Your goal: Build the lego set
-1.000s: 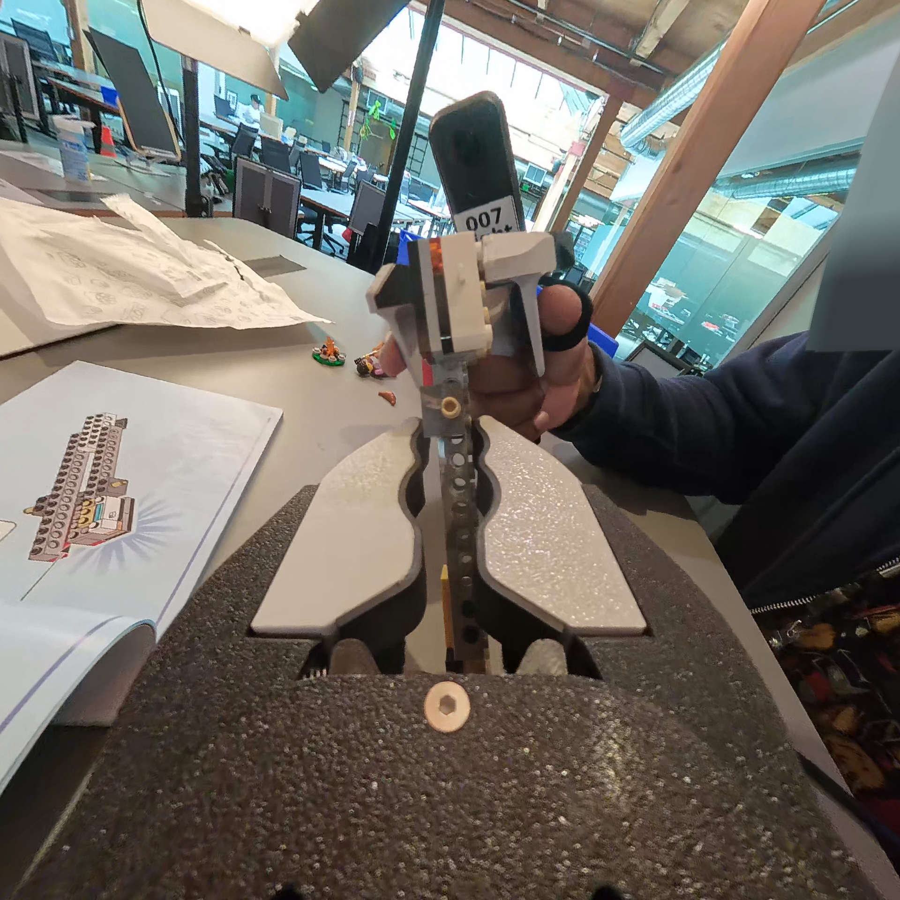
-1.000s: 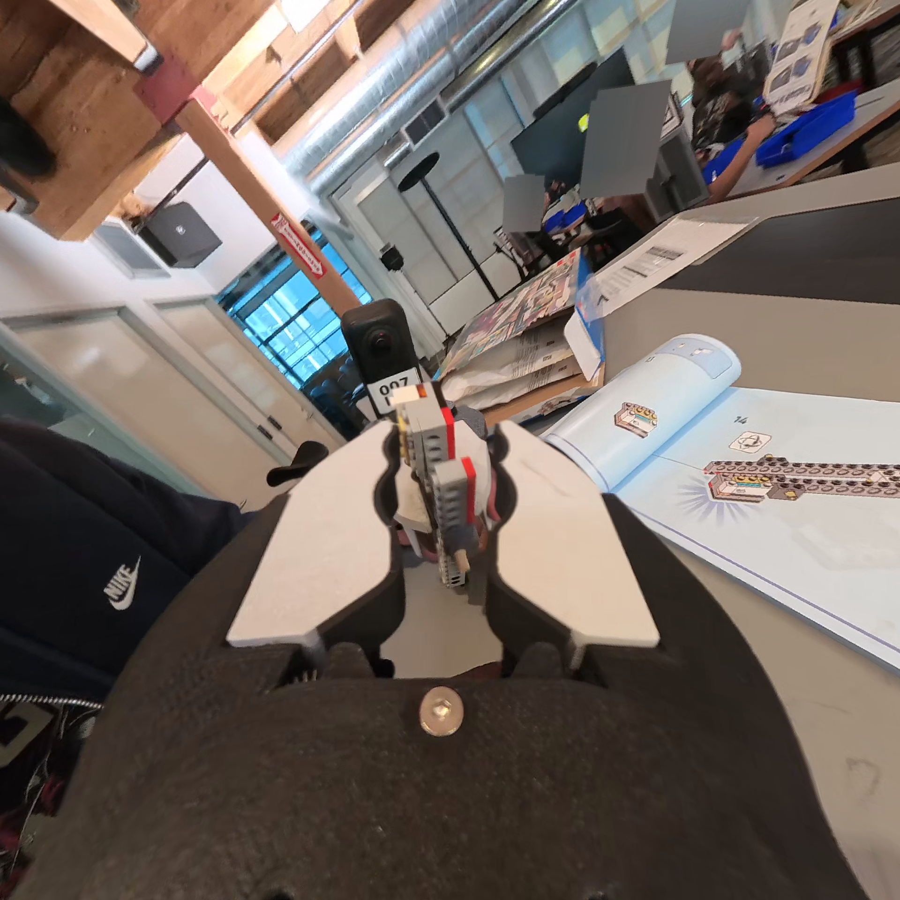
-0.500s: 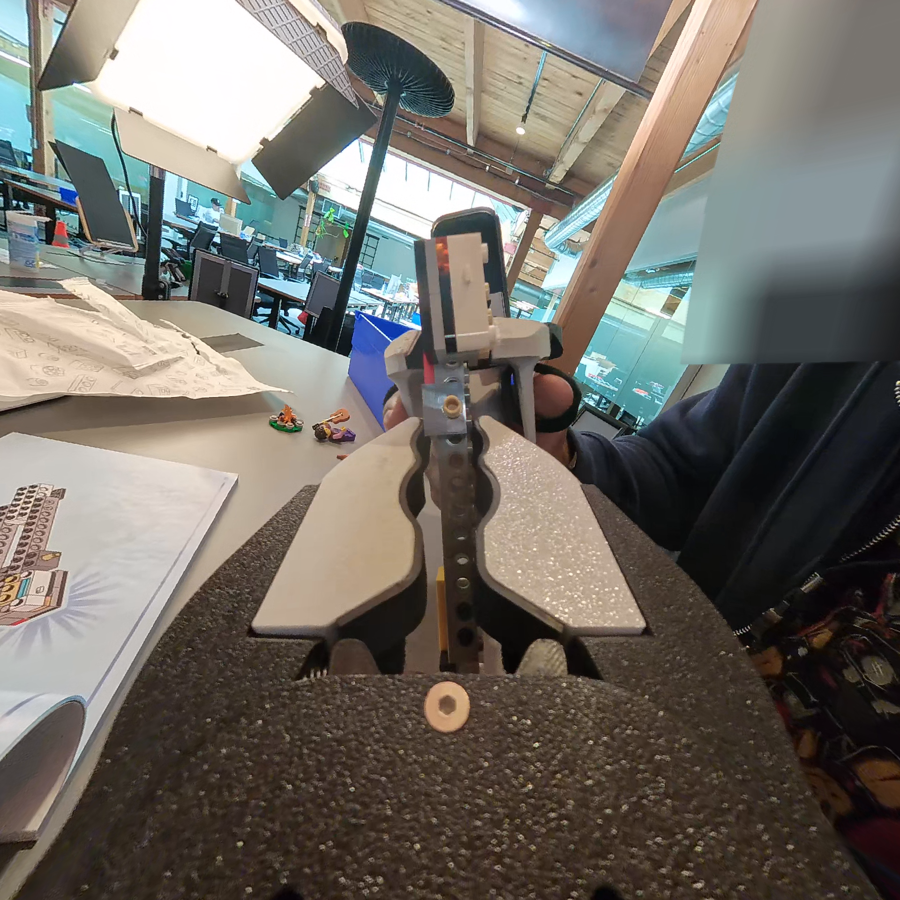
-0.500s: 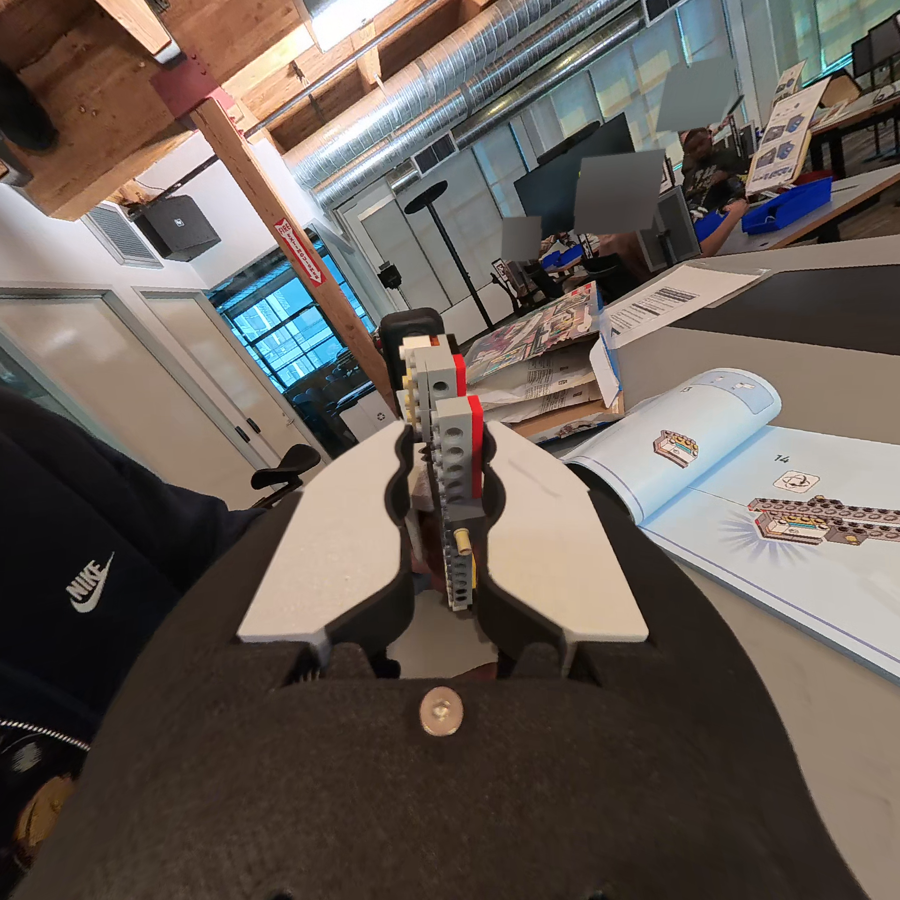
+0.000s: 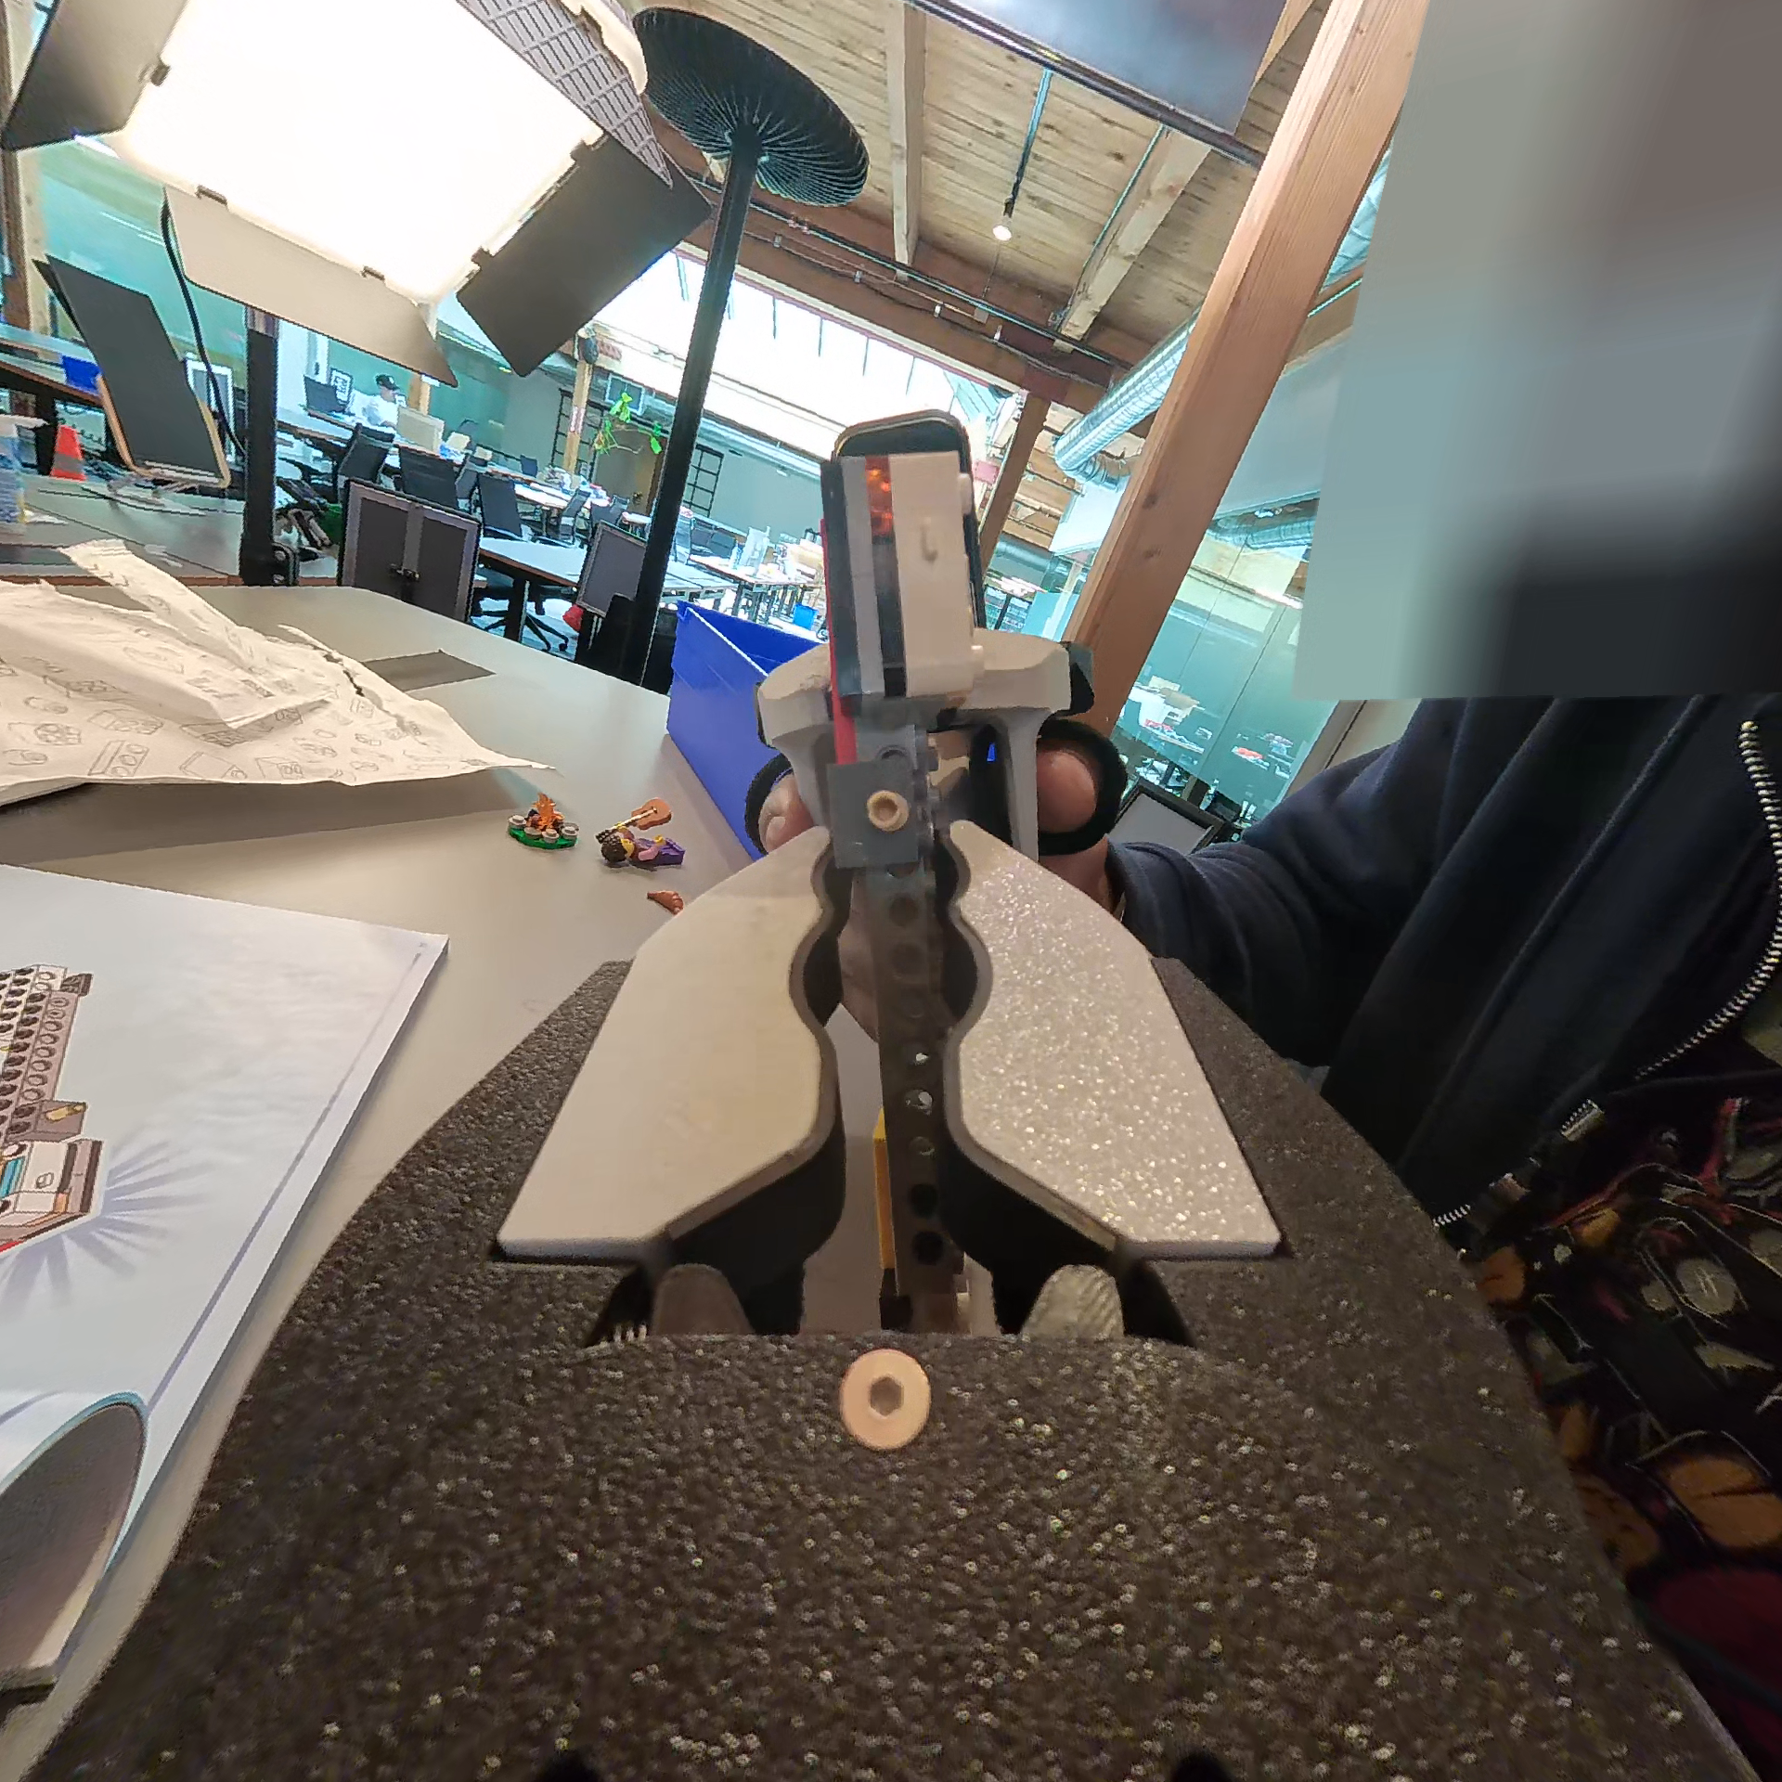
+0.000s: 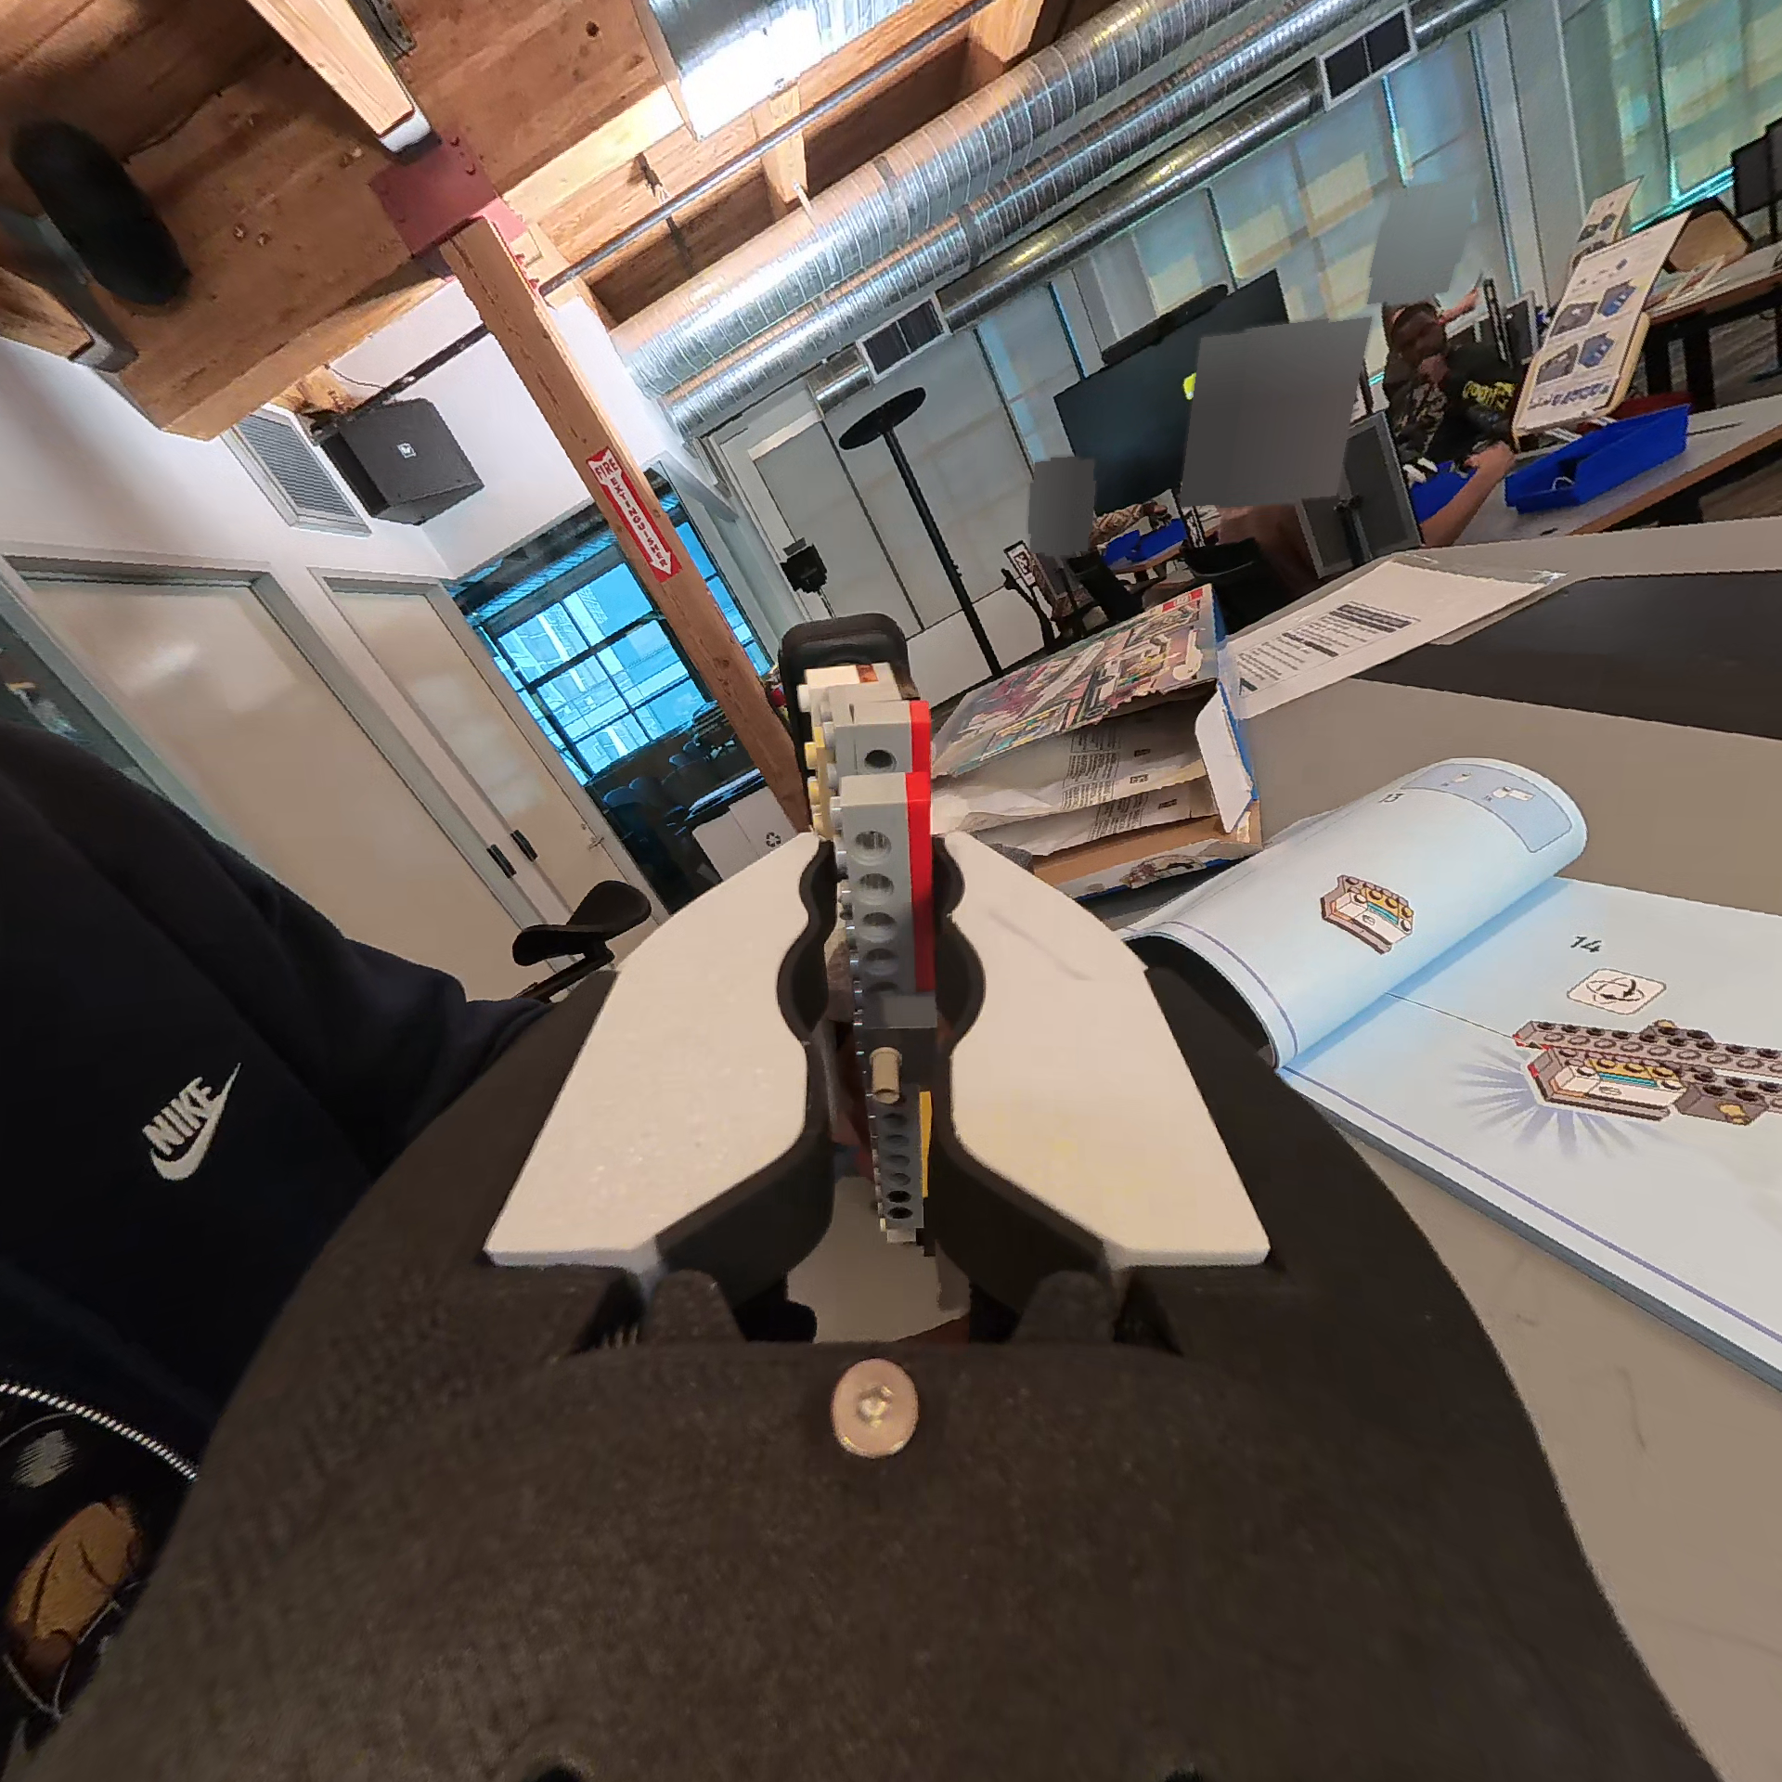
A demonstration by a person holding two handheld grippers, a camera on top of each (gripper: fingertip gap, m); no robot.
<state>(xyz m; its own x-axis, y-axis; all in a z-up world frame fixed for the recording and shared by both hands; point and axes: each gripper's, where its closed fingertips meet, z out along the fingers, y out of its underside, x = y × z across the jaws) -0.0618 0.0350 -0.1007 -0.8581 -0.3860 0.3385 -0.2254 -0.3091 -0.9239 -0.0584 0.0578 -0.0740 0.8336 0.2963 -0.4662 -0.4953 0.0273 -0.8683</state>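
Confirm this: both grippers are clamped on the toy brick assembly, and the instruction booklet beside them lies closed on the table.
Wrong in one respect: the instruction booklet lies open, as the right wrist view shows. Both the left gripper and right gripper do clamp the toy brick assembly.

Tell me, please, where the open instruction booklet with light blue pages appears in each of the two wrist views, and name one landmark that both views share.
Left wrist view: instruction booklet lies on the grey table at the left edge, left of the left gripper.
Right wrist view: it lies open at the right, right of the right gripper.
Shared landmark: the brick model held between both grippers.
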